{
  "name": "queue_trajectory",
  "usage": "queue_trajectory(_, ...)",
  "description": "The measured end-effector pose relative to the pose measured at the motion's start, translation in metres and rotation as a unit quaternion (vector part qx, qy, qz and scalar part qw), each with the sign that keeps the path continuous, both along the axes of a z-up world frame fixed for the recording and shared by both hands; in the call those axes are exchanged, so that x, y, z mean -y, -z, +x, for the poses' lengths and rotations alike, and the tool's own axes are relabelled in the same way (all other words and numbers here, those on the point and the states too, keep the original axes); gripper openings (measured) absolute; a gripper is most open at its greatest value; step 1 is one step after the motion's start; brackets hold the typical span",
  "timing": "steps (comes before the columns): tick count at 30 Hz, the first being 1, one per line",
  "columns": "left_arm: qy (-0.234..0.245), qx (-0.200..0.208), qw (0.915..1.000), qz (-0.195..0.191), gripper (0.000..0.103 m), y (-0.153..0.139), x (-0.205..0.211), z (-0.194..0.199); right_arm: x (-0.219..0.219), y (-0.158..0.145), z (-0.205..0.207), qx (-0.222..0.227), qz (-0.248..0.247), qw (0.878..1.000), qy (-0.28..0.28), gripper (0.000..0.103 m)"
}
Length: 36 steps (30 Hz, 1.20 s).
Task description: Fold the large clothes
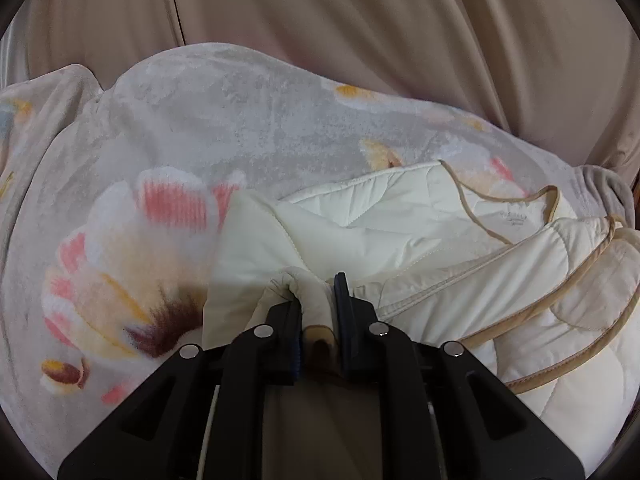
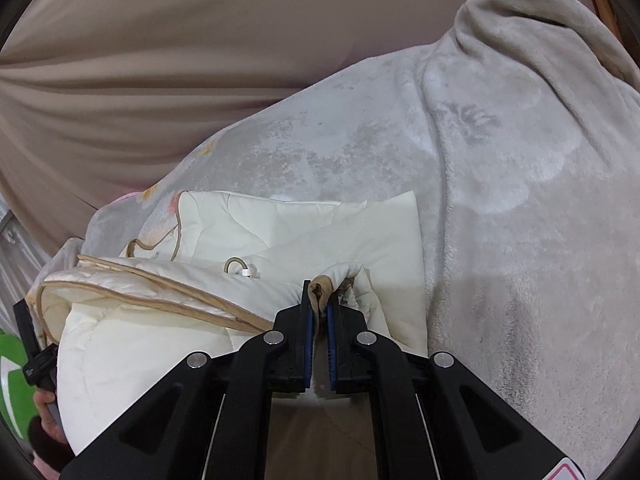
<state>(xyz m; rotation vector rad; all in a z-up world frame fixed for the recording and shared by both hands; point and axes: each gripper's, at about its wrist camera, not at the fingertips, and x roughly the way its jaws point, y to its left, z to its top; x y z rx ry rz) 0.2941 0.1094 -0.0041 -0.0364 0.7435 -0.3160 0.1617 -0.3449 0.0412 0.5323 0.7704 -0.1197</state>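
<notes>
On grey floral fleece blanket (image 1: pixel 248 120): cream quilted tan-trimmed jacket (image 1: pixel 400 216), left tool (image 1: pixel 318 300) and right tool (image 2: pixel 319 300) each clamped on bunched jacket fabric.

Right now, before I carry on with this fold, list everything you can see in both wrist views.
Quilted garment: one, cream with tan piping, partly folded, lying on the blanket; both grippers pinch bunched edges of it.
Fleece blanket: one, pale grey with pink, yellow and brown flower print, spread under the garment.
Draped cloth: one, beige, creased, behind the blanket.
Small loop with white toggle: one, tan and white, on the garment.
Green and white object: one, at the right wrist view's left edge; cannot tell what it is.
Left gripper: black, shut on the garment.
Right gripper: black with blue pads, shut on the garment.
</notes>
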Motion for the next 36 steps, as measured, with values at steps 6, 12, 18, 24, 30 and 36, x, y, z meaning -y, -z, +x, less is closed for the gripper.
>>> queue_trajectory(6, 0.03, 0.027, 0.998, -0.049, 0.037, -0.042, -0.023, -0.025, 0.004, -0.023, -0.025, 0.067, 0.011, 0.998, -0.001, 0.016)
queue_trajectory(12, 0.049, 0.127, 0.9869, -0.086, 0.095, -0.103, -0.049, -0.085, 0.002, -0.075, -0.074, 0.156, 0.0, 0.987, -0.022, 0.068)
queue_trajectory(18, 0.052, 0.03, 0.9961, -0.065, 0.094, -0.087, -0.019, -0.027, -0.005, -0.067, -0.04, 0.078, -0.049, 0.995, -0.035, 0.072)
queue_trajectory(24, 0.013, -0.061, 0.9977, -0.026, 0.021, -0.04, 0.0, 0.026, -0.001, -0.025, 0.011, -0.019, -0.043, 0.999, -0.017, 0.013)
queue_trajectory(30, -0.012, 0.027, 0.9973, -0.068, 0.002, -0.087, -0.024, 0.008, -0.011, -0.094, -0.023, 0.138, -0.041, 0.989, -0.016, 0.009)
queue_trajectory(36, -0.044, -0.018, 0.9989, 0.002, 0.0, -0.048, -0.014, 0.039, -0.01, -0.078, 0.009, 0.088, -0.071, 0.993, 0.016, 0.009)
